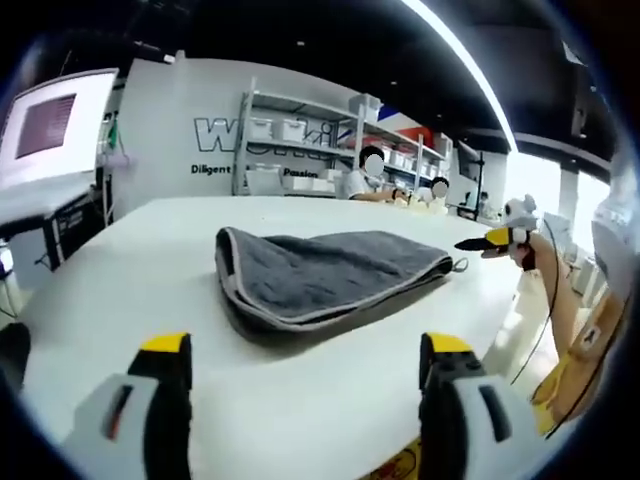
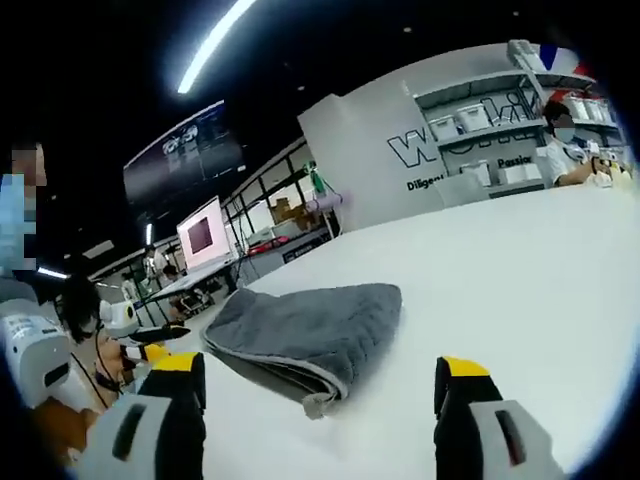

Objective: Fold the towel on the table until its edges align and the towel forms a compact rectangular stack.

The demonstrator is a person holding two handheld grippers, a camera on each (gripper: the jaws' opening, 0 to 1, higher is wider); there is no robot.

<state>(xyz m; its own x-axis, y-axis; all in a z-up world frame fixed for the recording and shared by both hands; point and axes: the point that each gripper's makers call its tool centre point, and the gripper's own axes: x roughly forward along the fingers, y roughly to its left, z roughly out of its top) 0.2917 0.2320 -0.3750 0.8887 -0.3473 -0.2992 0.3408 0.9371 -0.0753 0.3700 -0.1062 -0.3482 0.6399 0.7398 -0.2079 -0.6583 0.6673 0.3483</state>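
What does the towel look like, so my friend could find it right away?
Look at the big white table. Near its middle lies the towel, dark grey and fluffy, folded over with a paler grey trim along its edges. It is the one soft, dark thing on the white top.

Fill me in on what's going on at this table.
A person holds a gripper in each hand over a white table. A grey towel lies on it already folded over into layers, edges roughly together. The left gripper and right gripper are both open, short of the towel and holding nothing. Other people sit by shelves behind.
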